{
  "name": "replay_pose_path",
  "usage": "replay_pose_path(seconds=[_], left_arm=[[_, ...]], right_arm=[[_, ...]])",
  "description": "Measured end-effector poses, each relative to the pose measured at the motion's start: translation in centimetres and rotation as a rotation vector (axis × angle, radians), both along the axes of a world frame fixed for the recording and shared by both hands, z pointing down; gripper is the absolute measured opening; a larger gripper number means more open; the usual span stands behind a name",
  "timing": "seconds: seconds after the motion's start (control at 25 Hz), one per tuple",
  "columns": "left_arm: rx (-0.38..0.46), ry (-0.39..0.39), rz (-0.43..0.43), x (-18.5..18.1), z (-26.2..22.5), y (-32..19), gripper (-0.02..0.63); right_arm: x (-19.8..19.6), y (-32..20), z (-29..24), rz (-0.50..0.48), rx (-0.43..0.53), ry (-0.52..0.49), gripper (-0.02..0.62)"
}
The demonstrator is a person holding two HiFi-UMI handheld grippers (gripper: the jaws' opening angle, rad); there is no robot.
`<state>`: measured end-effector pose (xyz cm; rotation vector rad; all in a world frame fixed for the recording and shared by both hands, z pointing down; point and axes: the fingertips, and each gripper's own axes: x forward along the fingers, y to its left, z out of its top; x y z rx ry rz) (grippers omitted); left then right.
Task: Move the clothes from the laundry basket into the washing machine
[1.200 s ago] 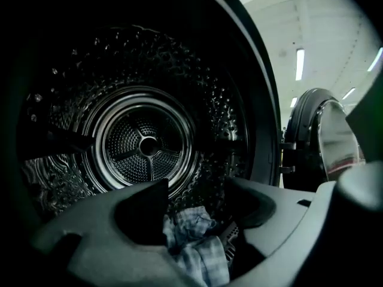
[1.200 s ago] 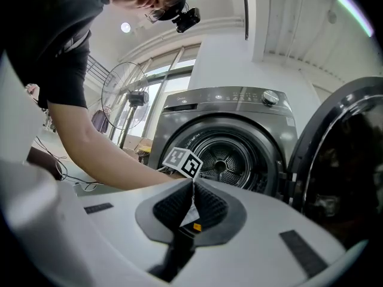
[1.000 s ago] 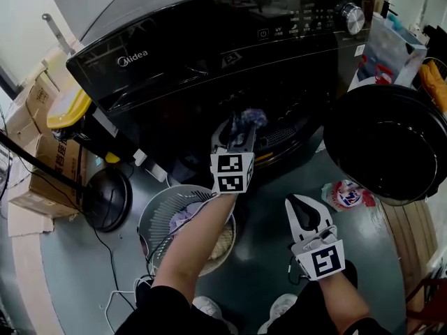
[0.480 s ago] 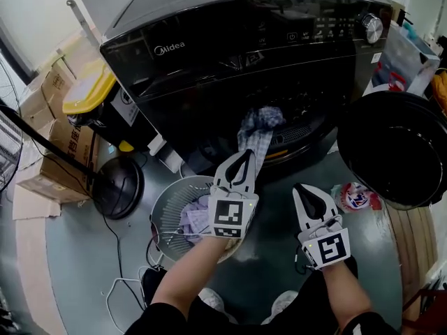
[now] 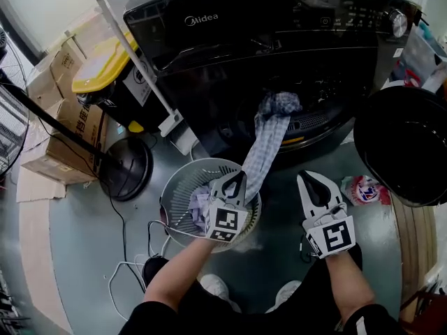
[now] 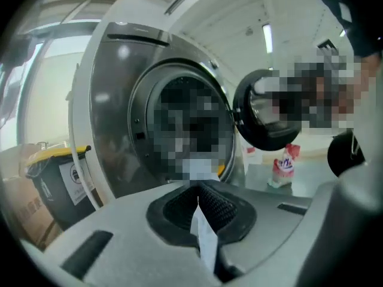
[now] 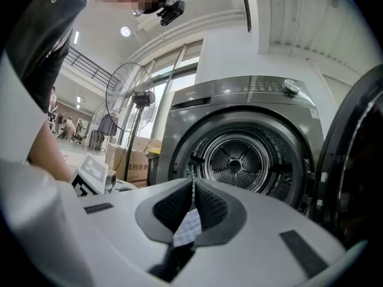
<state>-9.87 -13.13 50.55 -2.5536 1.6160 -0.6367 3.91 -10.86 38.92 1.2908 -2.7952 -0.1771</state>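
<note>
Clothes (image 5: pixel 267 145): one checked piece hanging from washer (image 5: pixel 230 40); left tool (image 5: pixel 237 177), right tool (image 5: pixel 308 181) pressed together

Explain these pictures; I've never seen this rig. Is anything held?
A person holds a two-jaw gripper in each hand. The head view looks down from the person's head; each gripper view rides on its gripper. On the floor stand a Midea washing machine, door open, and a laundry basket. A checked cloth hangs from the drum down to the basket. The left gripper, over the basket, and the right gripper are shut; whether either pinches cloth I cannot tell.
</note>
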Motion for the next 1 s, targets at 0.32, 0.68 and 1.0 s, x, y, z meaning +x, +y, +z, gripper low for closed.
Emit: replay_pose_path(seconds=[0.32, 0.68, 1.0], left_arm=[[-0.365, -0.182, 0.152, -1.9, 12.4, 4.3, 0.226], [-0.764, -0.443, 0.265, -4.9, 25.6, 7.6, 0.337], [-0.729, -0.528, 0.288, -4.7, 26.8, 6.2, 0.196]], right_arm=[[-1.7, 0.0, 1.4, -0.024, -0.038, -0.022, 0.014], [-1.9, 0.5, 2.0, -0.013, -0.042, -0.013, 0.015], [-0.9, 0.7, 3.1, 0.007, -0.058, -0.006, 0.015]])
